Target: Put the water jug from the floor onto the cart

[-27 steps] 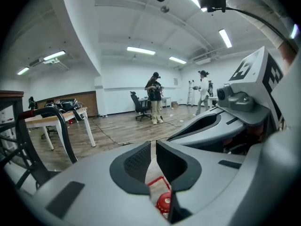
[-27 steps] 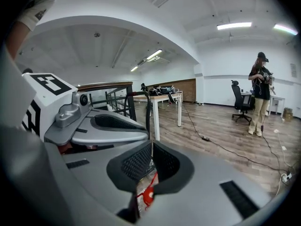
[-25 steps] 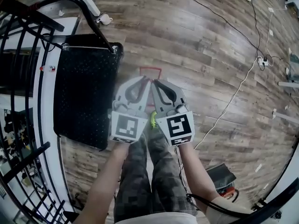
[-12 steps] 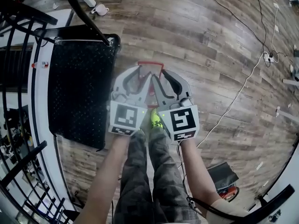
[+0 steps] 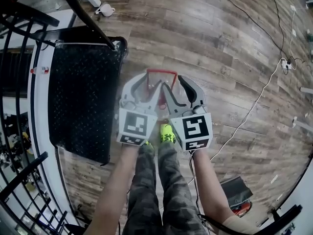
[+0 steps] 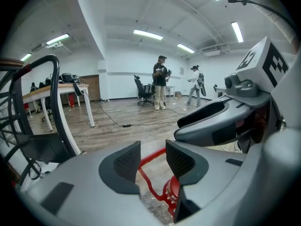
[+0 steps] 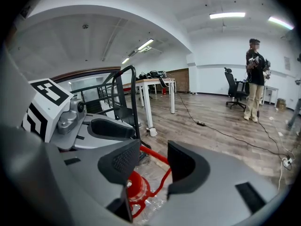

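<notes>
The water jug stands on the wooden floor just ahead of my feet, its red carry handle showing past both grippers. In the left gripper view the handle and the red cap lie below and between the jaws. My left gripper is opening, its pads clear of the handle. Right beside it, my right gripper is opening too, with the cap and handle under the gap, untouched. The cart's black deck lies to the left of the jug.
The cart's black push handle arches over the deck's far end. A black railing runs along the left edge. Cables and a power strip cross the floor at right. A white table leg stands beyond the cart. People stand far off.
Both grippers have sunk toward the jug's red handle, which now shows more between them. Their jaws, shut a second ago, now stand apart.
</notes>
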